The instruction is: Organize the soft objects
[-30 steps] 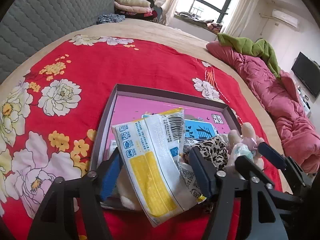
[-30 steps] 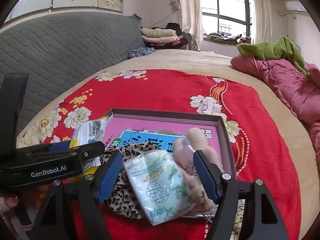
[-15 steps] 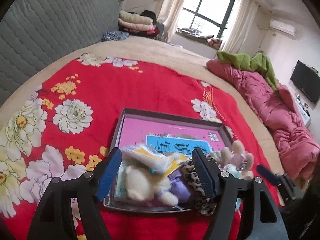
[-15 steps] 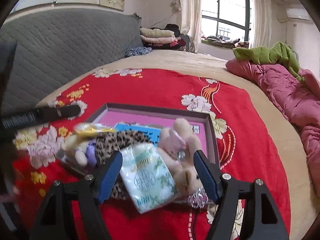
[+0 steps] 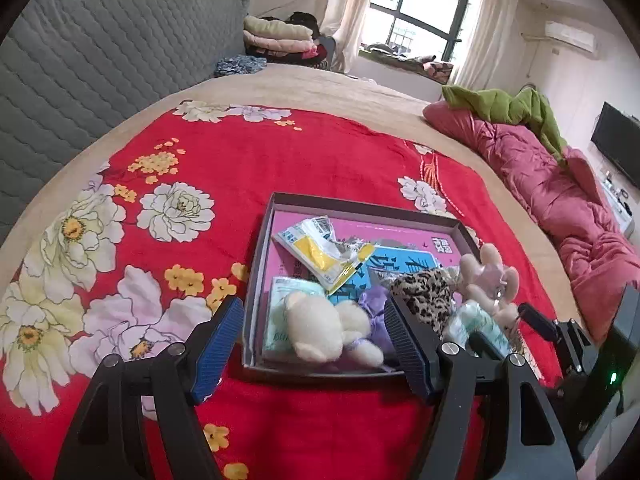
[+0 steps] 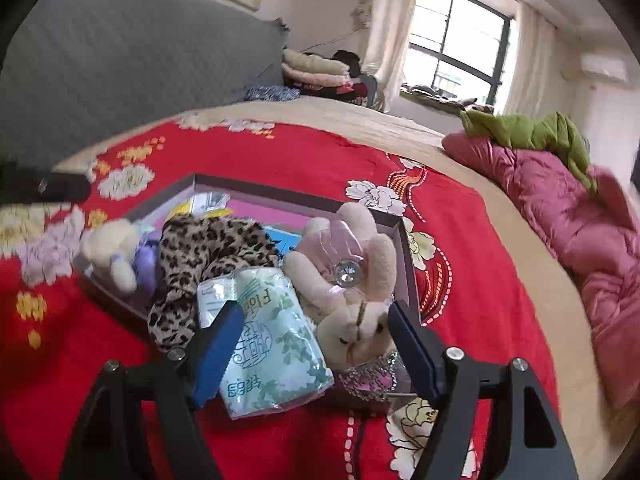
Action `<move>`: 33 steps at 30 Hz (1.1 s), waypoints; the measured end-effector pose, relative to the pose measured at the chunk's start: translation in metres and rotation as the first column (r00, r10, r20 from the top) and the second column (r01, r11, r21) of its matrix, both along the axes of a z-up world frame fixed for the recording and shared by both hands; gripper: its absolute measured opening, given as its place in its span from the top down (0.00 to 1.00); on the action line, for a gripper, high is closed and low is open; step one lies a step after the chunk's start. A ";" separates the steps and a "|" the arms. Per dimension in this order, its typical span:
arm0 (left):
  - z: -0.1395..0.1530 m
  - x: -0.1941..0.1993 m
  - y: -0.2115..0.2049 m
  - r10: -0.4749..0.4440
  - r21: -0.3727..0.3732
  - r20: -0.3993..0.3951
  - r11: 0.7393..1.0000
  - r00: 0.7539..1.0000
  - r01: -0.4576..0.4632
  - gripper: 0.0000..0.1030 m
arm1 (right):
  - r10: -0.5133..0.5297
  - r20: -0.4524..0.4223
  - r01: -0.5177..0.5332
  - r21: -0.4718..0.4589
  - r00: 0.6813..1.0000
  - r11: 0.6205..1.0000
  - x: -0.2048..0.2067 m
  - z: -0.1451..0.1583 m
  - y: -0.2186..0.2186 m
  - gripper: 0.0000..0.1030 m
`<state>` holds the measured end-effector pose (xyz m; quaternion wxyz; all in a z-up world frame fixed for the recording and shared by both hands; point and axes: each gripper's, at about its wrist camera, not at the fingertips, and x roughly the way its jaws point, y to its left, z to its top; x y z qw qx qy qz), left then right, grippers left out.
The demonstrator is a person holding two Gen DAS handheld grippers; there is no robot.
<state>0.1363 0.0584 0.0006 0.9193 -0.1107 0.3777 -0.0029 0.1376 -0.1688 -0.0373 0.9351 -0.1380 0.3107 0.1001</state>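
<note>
Count so far: two plush toys (image 5: 326, 330) (image 6: 352, 280), three tissue packs (image 5: 320, 248) (image 5: 280, 308) (image 6: 268, 344), one leopard-print cloth (image 6: 208, 252), one tray (image 5: 360, 210).

Plush toys (image 5: 328, 332), tissue packs (image 6: 272, 340) in tray (image 5: 360, 210)

Left tongs (image 5: 316, 344), right tongs (image 6: 316, 350) agape

Both wrist views down onto tray (image 5: 256, 280)
</note>
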 end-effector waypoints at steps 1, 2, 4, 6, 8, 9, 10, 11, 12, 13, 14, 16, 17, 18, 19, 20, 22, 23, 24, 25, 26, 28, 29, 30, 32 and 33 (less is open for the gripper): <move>0.001 -0.001 -0.001 -0.001 0.002 0.001 1.000 1.000 0.001 0.28 | -0.006 0.004 0.006 -0.003 1.000 1.000 0.002 0.000 -0.001 0.24; 0.002 -0.003 -0.002 -0.002 0.006 0.004 1.000 1.000 0.002 0.28 | -0.009 0.005 0.009 -0.007 1.000 1.000 0.005 0.000 -0.001 0.23; 0.002 -0.005 -0.005 -0.002 0.020 0.006 1.000 1.000 0.002 0.28 | -0.013 0.007 0.013 -0.003 1.000 1.000 0.009 0.002 -0.002 0.23; 0.003 -0.006 -0.008 -0.002 0.028 0.006 1.000 1.000 0.002 0.28 | -0.014 0.020 0.015 -0.029 1.000 0.999 0.012 0.000 -0.001 0.23; 0.002 -0.009 -0.012 -0.007 0.035 0.004 0.999 1.000 0.007 0.28 | -0.006 0.038 0.007 -0.036 0.999 0.999 0.014 -0.001 0.000 0.23; 0.002 -0.010 -0.014 -0.008 0.039 0.003 0.999 1.000 0.008 0.28 | -0.004 0.047 0.006 -0.039 0.999 0.999 0.015 -0.002 0.000 0.23; 0.002 -0.011 -0.016 -0.008 0.043 0.004 0.999 1.000 0.008 0.28 | -0.007 0.058 0.009 -0.041 0.998 0.999 0.018 -0.003 0.000 0.23; 0.002 -0.012 -0.018 -0.011 0.044 0.004 0.999 1.000 0.011 0.28 | -0.004 0.067 0.007 -0.043 0.998 0.999 0.021 -0.004 0.000 0.23; 0.002 -0.014 -0.019 -0.011 0.043 0.005 0.999 1.000 0.011 0.28 | 0.002 0.077 0.002 -0.047 0.997 0.999 0.023 -0.005 0.000 0.23; 0.001 -0.016 -0.021 -0.012 0.044 0.003 0.999 1.000 0.011 0.28 | -0.002 0.073 0.006 -0.046 0.997 0.999 0.026 -0.004 0.000 0.23; 0.001 -0.017 -0.023 -0.015 0.044 -0.001 0.999 1.000 0.015 0.28 | 0.000 0.060 0.001 -0.017 0.998 1.000 0.027 0.000 -0.002 0.23; 0.002 -0.022 -0.027 -0.014 0.063 0.009 0.998 1.000 0.013 0.28 | 0.010 0.057 -0.012 0.036 0.998 0.999 0.023 0.011 -0.006 0.23; 0.003 -0.023 -0.029 -0.014 0.072 0.011 0.997 1.000 0.014 0.28 | 0.011 0.066 -0.016 0.071 0.998 0.997 0.016 0.020 -0.008 0.22; 0.003 -0.026 -0.032 -0.019 0.084 0.012 0.996 1.000 0.018 0.28 | 0.013 0.075 -0.021 0.104 0.997 0.994 0.011 0.027 -0.011 0.22; 0.003 -0.028 -0.034 -0.023 0.094 0.011 0.995 1.000 0.022 0.28 | 0.017 0.076 -0.027 0.142 0.997 0.989 0.005 0.036 -0.013 0.22; 0.004 -0.030 -0.036 -0.024 0.104 0.012 0.994 1.000 0.023 0.28 | 0.023 0.068 -0.034 0.171 0.997 0.985 0.000 0.042 -0.014 0.22; 0.003 -0.035 -0.039 -0.020 0.124 0.012 0.992 1.000 0.018 0.28 | 0.023 0.056 -0.034 0.205 0.998 0.978 -0.012 0.053 -0.015 0.22; 0.003 -0.037 -0.040 -0.016 0.129 0.006 0.991 1.000 0.015 0.28 | 0.030 0.046 -0.039 0.220 0.998 0.975 -0.017 0.056 -0.016 0.22; 0.002 -0.039 -0.042 -0.013 0.133 -0.006 0.991 1.000 0.014 0.28 | 0.036 0.041 -0.045 0.224 0.999 0.974 -0.022 0.057 -0.015 0.22; 0.000 -0.042 -0.043 -0.011 0.138 -0.018 0.990 1.000 0.014 0.28 | 0.033 0.033 -0.040 0.224 0.999 0.974 -0.028 0.057 -0.015 0.22; -0.001 -0.045 -0.045 -0.013 0.143 -0.025 0.990 1.000 0.017 0.28 | 0.035 0.018 -0.038 0.227 0.999 0.973 -0.034 0.056 -0.016 0.22; -0.004 -0.051 -0.045 -0.007 0.144 -0.049 0.990 0.999 0.014 0.28 | 0.021 -0.019 -0.016 0.241 1.000 0.970 -0.044 0.050 -0.019 0.22; -0.006 -0.054 -0.045 0.002 0.146 -0.064 0.989 0.998 0.007 0.28 | 0.013 -0.038 -0.003 0.246 0.999 0.969 -0.049 0.046 -0.020 0.22; -0.008 -0.057 -0.044 0.013 0.145 -0.082 0.989 0.997 -0.001 0.28 | 0.004 -0.059 0.010 0.247 0.998 0.969 -0.054 0.041 -0.021 0.22; -0.014 -0.063 -0.042 0.025 0.131 -0.115 0.991 0.993 -0.010 0.28 | -0.009 -0.082 0.028 0.235 0.997 0.972 -0.066 0.034 -0.021 0.22; -0.017 -0.065 -0.041 0.032 0.131 -0.129 0.991 0.991 -0.015 0.28 | -0.017 -0.099 0.039 0.229 0.995 0.973 -0.073 0.030 -0.021 0.22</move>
